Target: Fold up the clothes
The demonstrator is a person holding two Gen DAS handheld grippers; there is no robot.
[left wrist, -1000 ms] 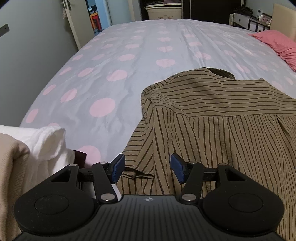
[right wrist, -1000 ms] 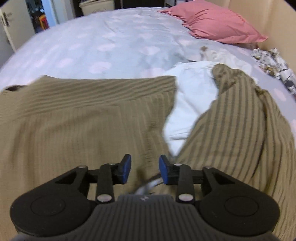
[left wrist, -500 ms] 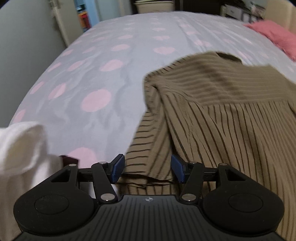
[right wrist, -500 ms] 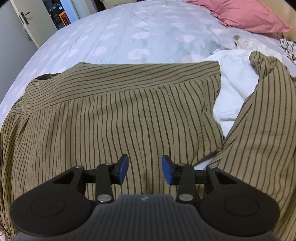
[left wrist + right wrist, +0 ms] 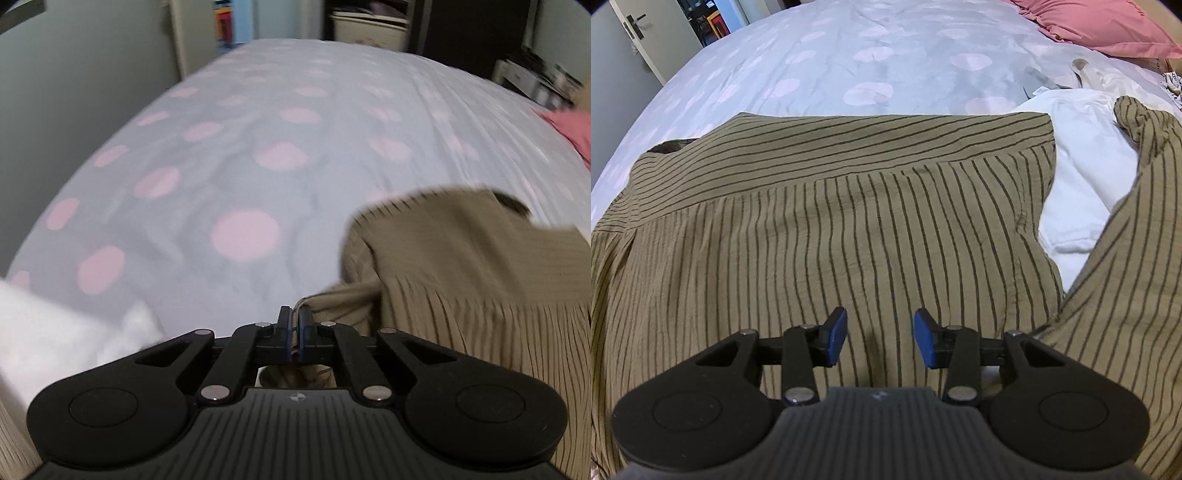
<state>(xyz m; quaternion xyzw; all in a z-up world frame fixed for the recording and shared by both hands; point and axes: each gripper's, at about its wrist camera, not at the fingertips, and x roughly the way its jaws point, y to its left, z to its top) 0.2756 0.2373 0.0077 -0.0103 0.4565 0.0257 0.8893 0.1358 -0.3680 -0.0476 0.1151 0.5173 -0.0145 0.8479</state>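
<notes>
Pale grey-blue bedding printed with pink dots (image 5: pixel 258 177) covers a wide bed that fills both views, with a grey wall and a pale door at its far end.

From the left wrist camera, the left gripper (image 5: pixel 294 325) sits at 6 o'clock with its blue-padded fingers pressed together on a bunched edge of the olive-brown shirt with thin dark stripes (image 5: pixel 461 266); a fold of the striped cloth shows between the pads and pokes out behind them. That shirt spreads toward 3 o'clock, its outline blurred. At 8 o'clock, near the gripper, lies a soft white cloth (image 5: pixel 55 332), also blurred. At 2 o'clock on the far right edge a corner of the pink pillow (image 5: pixel 572 129) shows.

From the right wrist camera, the right gripper (image 5: pixel 880 332) is at 6 o'clock, its blue pads spread apart with nothing between them, above the shirt's back panel. The striped shirt (image 5: pixel 849 206) lies spread flat across the middle of the view, back side up, its yoke seam running across and its collar at 10 o'clock. One striped sleeve runs up the right side from 4 to 2 o'clock, draped over a white garment (image 5: pixel 1086 177) that lies just beside the shirt's right edge. Beyond, at 1 o'clock, the pink pillow (image 5: pixel 1100 26) rests on the bedding (image 5: pixel 886 44).
</notes>
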